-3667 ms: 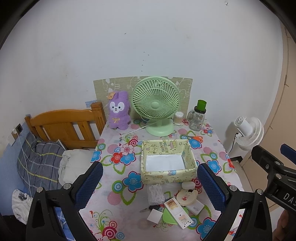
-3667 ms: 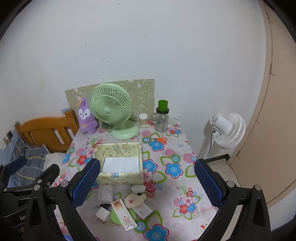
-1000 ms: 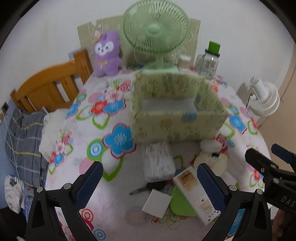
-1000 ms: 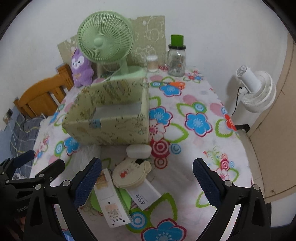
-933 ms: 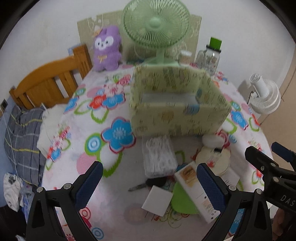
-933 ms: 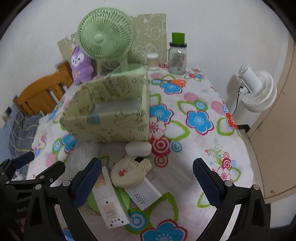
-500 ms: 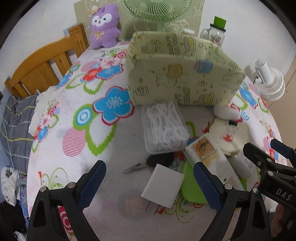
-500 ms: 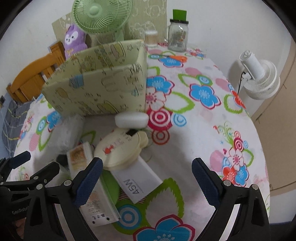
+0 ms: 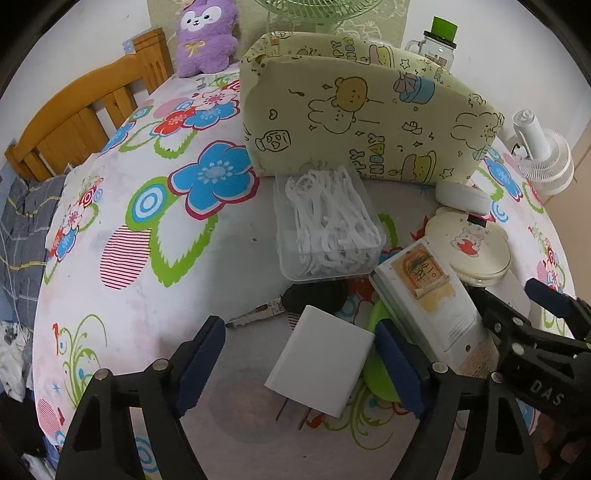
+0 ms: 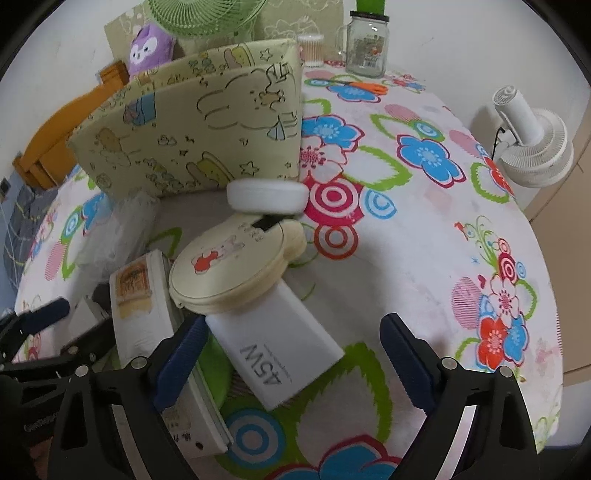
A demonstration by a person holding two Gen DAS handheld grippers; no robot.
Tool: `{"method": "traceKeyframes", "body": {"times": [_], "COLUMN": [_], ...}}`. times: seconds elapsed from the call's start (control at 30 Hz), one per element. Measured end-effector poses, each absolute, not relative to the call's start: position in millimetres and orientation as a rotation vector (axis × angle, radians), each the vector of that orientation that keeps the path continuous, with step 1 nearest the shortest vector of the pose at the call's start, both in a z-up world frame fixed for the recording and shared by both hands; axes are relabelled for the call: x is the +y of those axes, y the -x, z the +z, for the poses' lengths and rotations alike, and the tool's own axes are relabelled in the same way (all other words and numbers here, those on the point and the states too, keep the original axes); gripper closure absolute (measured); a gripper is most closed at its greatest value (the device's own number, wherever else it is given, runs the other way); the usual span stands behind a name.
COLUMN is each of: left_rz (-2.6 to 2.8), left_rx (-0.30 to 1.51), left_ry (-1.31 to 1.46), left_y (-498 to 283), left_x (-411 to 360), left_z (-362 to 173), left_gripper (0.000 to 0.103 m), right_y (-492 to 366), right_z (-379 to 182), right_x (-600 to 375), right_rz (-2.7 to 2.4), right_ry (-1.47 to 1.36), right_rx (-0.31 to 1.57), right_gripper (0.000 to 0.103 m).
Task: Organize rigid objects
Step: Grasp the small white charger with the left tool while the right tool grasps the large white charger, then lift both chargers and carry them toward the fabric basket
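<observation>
both wrist views look down closely, sharing the cartoon box [image 9: 365, 114] [image 10: 199, 136].

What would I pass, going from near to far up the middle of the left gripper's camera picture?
White plug adapter → black-headed key → clear box of floss picks → yellow cartoon-print storage box → green fan at the very back.

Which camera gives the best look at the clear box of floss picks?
The left wrist view: the clear box of floss picks sits sharp and unobstructed just in front of the fabric bin. The right wrist view shows it only as a blurred patch at left.
</observation>
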State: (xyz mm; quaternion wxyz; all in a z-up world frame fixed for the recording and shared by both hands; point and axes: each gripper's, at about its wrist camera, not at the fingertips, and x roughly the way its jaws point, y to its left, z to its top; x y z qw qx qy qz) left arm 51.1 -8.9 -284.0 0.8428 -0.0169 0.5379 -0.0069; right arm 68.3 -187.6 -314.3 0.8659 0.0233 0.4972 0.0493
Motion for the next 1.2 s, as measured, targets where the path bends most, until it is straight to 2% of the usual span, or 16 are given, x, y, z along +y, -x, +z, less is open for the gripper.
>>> {"method": "traceKeyframes", "body": {"times": [0.2,0.23,0.3,0.4,0.83,1.2], "left_rz": [-0.007,-0.014,-0.033,-0.02,-0.008,-0.015], "left_rx": [1.117,1.116,1.108,1.092,1.101,1.049], "left_ry": [0.051,0.058,0.076,0.045,0.076,0.078], "left_y": [-45,-44,-43,-43,-48,-52], "left_x": [-14,-15,-15,-21,-18,-21], "left_z": [-282,-281,-280,-278,-270,-246], "left_gripper": [0.03,0.033,0.051,0.056,0.06,0.062], "right_y": [-69,-68,-68,-67,-59,-55], "right_z": [-315,-315,-316,-315,-307,-274], "right_x": [-177,-176,-177,-176,-196,-204], "right_rz": [0.109,0.099,0.093,0.084,-0.019,-0.034], "right_ry": [-0.027,-0.026,-0.037,-0.035,-0.049,-0.075], "right_rx": [1.028,1.024,1.023,1.019,1.037,0.983], "right_gripper": [0.033,0.032,0.033,0.033,0.034,0.034]}}
